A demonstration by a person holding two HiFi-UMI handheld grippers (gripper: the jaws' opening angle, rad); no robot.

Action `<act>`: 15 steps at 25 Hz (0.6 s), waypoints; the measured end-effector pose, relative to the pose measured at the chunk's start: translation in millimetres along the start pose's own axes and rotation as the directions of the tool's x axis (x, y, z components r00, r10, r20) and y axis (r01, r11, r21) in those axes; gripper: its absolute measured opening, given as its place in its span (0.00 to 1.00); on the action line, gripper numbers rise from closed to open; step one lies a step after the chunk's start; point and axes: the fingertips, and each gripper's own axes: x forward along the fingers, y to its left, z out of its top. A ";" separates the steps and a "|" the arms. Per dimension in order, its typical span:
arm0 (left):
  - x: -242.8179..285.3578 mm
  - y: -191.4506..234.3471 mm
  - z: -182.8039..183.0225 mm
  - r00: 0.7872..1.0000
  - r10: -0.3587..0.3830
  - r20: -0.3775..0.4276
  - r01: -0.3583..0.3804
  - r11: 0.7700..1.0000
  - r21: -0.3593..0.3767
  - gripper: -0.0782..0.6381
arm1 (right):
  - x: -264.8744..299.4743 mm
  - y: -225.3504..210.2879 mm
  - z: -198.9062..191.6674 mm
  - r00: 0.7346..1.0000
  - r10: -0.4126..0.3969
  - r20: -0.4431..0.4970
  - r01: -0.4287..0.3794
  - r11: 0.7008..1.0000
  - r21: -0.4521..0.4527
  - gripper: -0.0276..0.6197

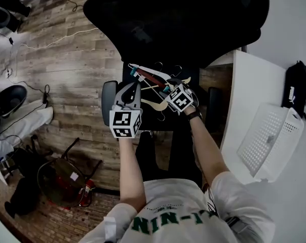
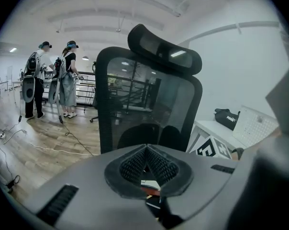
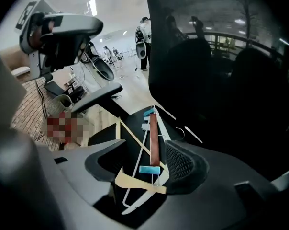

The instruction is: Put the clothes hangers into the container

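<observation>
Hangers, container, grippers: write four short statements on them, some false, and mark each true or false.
1. The hangers lie on the chair seat. True.
2. The container stands on the floor. False: it sits on the white table.
3. The left gripper has its jaws wide apart. False: they are together, with nothing held.
4. The right gripper has its jaws apart, with hangers between them that are not gripped. True.

Steep head view, close gripper views, shared chair (image 1: 178,14)
</observation>
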 end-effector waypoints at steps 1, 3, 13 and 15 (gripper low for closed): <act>6.2 4.2 -7.2 1.000 0.002 -0.006 -0.002 1.000 -0.001 0.13 | 16.9 -3.9 -6.0 1.000 0.011 -0.016 -0.011 1.000 0.006 0.45; 17.2 12.4 -21.5 1.000 0.004 -0.017 -0.004 1.000 -0.006 0.13 | 49.1 -11.1 -15.7 0.999 0.030 -0.038 -0.029 0.999 0.030 0.44; 39.8 32.9 -72.0 0.997 -0.010 -0.073 0.007 0.999 -0.039 0.13 | 155.0 -30.9 -41.4 0.992 0.028 -0.121 -0.018 0.996 0.088 0.38; 38.6 35.1 -74.3 0.997 -0.011 -0.074 0.008 0.999 -0.047 0.13 | 163.2 -31.4 -46.0 0.989 0.012 -0.150 0.000 0.996 0.084 0.29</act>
